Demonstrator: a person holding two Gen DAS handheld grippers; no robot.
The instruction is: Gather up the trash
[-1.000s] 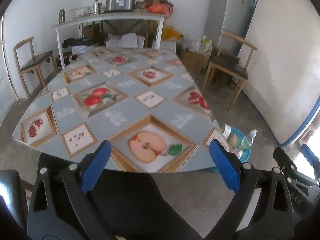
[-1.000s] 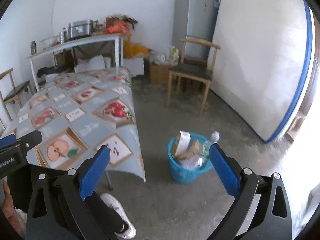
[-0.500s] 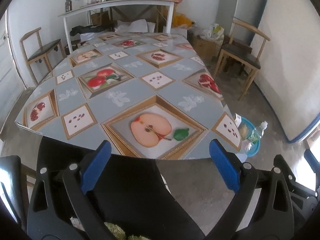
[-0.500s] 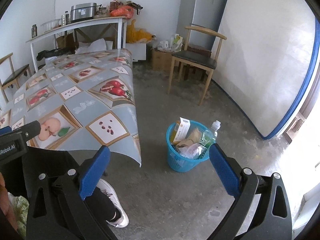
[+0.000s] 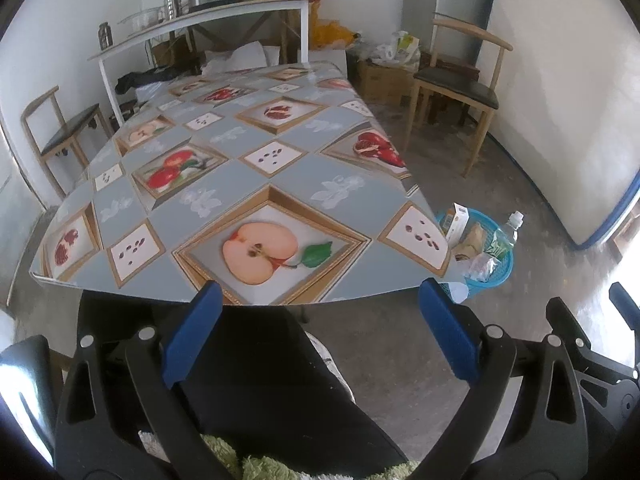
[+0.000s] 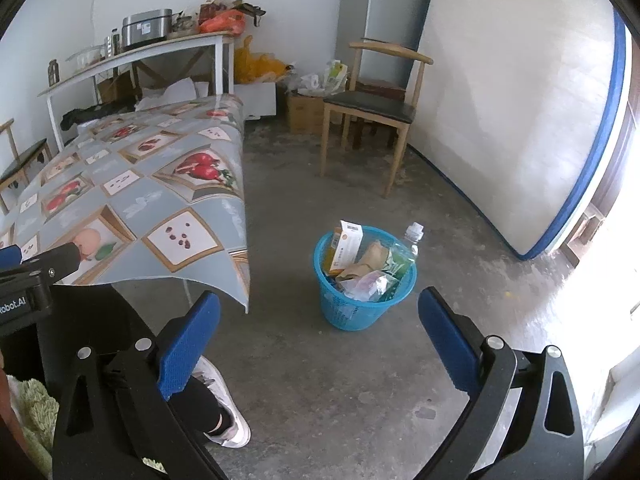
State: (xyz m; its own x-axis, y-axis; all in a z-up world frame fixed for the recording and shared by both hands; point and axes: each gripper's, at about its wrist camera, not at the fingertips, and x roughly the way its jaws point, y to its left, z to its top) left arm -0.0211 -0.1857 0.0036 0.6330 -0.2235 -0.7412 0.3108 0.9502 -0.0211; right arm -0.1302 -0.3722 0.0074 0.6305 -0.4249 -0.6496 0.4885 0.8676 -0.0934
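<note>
Left gripper (image 5: pixel 320 332) spread wide, holding nothing, low in frame before the fruit-print tablecloth (image 5: pixel 224 184). Right gripper (image 6: pixel 320 332) likewise spread, empty. Blue trash basket (image 6: pixel 356 304), full, mid-frame on the floor beside the table.

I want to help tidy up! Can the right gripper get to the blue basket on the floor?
Probably yes. The right gripper is open and holds nothing, and the blue trash basket stands ahead of it on bare concrete floor, clear of the hanging tablecloth. It does have to move down and forward first.
</note>
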